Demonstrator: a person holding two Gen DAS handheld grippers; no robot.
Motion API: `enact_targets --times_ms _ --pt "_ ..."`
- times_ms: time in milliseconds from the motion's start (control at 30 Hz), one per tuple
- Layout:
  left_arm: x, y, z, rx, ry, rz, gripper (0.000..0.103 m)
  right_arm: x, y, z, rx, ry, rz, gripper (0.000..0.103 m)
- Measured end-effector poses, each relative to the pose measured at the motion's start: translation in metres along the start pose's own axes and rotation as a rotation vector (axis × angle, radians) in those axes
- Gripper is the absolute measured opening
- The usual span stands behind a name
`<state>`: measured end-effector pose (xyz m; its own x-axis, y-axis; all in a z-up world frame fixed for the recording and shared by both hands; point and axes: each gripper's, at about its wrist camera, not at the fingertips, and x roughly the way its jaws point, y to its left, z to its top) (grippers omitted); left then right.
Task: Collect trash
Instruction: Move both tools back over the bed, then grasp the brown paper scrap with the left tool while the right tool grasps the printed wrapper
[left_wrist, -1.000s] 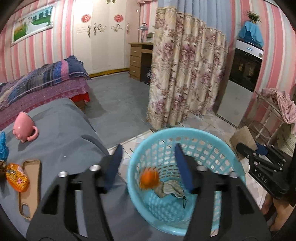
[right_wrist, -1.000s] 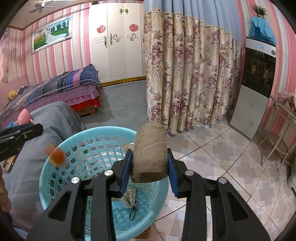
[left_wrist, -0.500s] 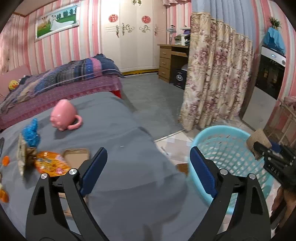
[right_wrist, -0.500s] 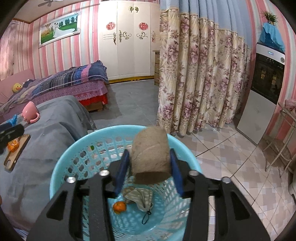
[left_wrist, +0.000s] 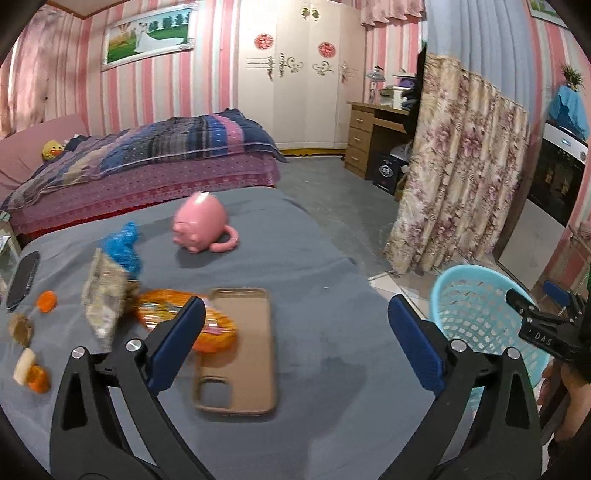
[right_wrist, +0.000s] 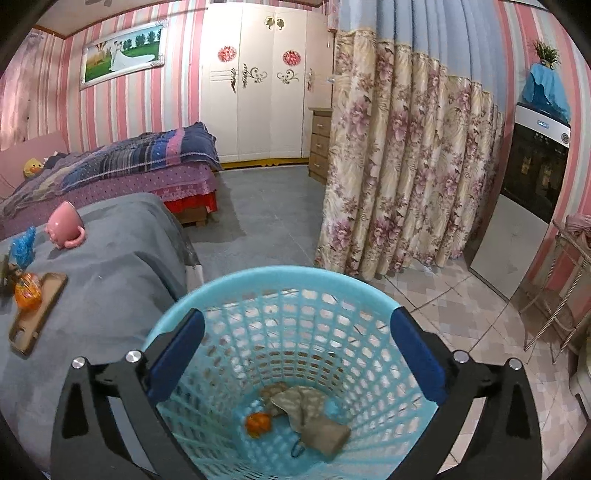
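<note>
basket (left_wrist: 476, 291) far side hidden by right gripper (left_wrist: 543, 317), phone case (left_wrist: 240, 350) blurred

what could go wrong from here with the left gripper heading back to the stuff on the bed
1. The orange snack wrapper lies partly on the phone case, so the open left gripper could catch the case and bin it as trash.
2. The pink mug lies on its side nearby; a wide sweep might knock it rolling.
3. The basket sits off the bed's edge, so a loose grip may drop trash on the floor.

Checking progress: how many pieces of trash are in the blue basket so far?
3 visible in the basket: an orange scrap, a crumpled face mask and a brown roll. More may hide underneath.
</note>
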<state>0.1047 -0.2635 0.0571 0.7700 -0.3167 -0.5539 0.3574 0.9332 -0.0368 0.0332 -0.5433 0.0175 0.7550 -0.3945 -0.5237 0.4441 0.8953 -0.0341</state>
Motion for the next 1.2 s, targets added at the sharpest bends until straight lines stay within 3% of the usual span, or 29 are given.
enact_targets --times_ms 400,900,1200 --pt "-0.024 0.117 -0.002 -0.094 0.001 0.124 0.097 -0.016 0.124 0.020 -0.110 -0.035 0.143 0.098" --pt "-0.028 0.266 -0.049 -0.156 0.054 0.338 0.097 -0.025 0.270 0.004 -0.270 -0.003 0.315 0.098" --pt "-0.035 0.350 -0.068 -0.316 0.097 0.370 0.097 -0.023 0.335 0.002 -0.331 0.027 0.427 0.098"
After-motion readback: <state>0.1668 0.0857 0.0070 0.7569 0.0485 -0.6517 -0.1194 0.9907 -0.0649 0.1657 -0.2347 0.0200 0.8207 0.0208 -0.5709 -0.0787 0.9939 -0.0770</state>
